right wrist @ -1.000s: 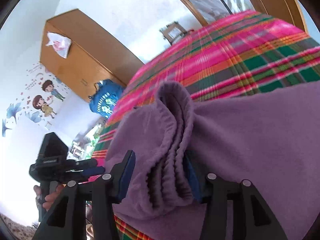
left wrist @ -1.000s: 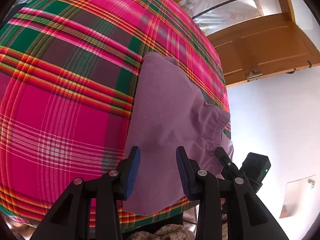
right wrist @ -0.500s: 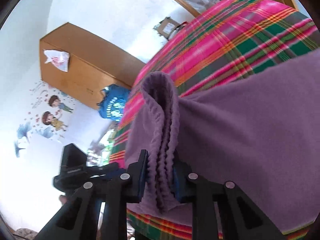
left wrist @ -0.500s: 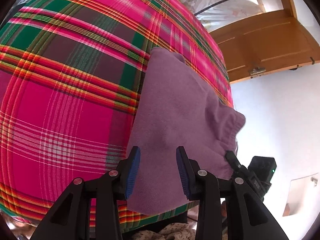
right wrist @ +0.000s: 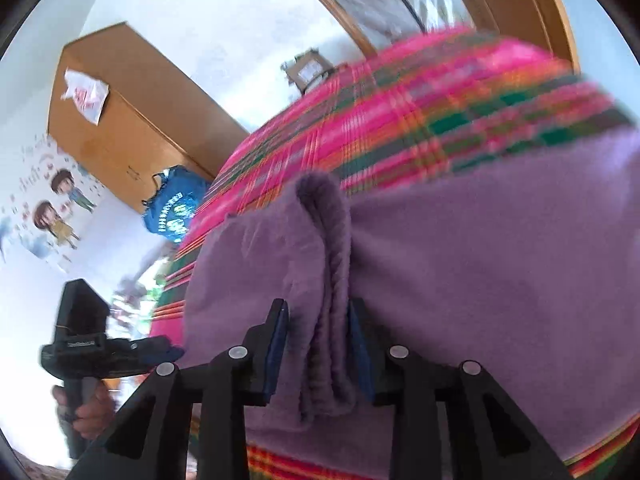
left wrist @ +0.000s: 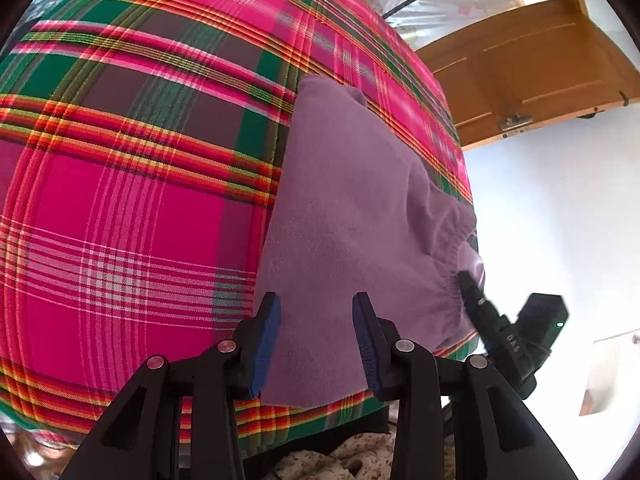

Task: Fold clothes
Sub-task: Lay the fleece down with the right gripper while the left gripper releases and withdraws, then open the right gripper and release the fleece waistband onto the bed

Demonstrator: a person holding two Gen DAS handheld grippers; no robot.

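Note:
A purple fleece garment (left wrist: pixel 352 208) lies on the pink and green plaid bedspread (left wrist: pixel 120 200), close to the bed's near edge. My left gripper (left wrist: pixel 316 320) hovers open over the garment's near hem, with flat cloth showing under the gap. In the right wrist view the garment (right wrist: pixel 480 260) has its gathered waistband (right wrist: pixel 328 240) pinched up into a ridge. That ridge stands between the jaws of my right gripper (right wrist: pixel 320 336), which are opening; the left pad is off the cloth. In the left wrist view, the right gripper's fingers (left wrist: pixel 472 292) sit at the waistband corner.
A wooden door (left wrist: pixel 540 60) and white wall stand beyond the bed's right side. In the right wrist view a wooden wardrobe (right wrist: pixel 132 120), a blue bag (right wrist: pixel 176 208) and a hand (right wrist: pixel 88 412) holding the left gripper (right wrist: pixel 120 352) are at the left. The bed's edge (left wrist: pixel 320 420) is just below the grippers.
The right jaws closed onto the waistband ridge, then widened again, and that view has tilted and blurred. The waistband corner rose and settled back. The left gripper has barely moved.

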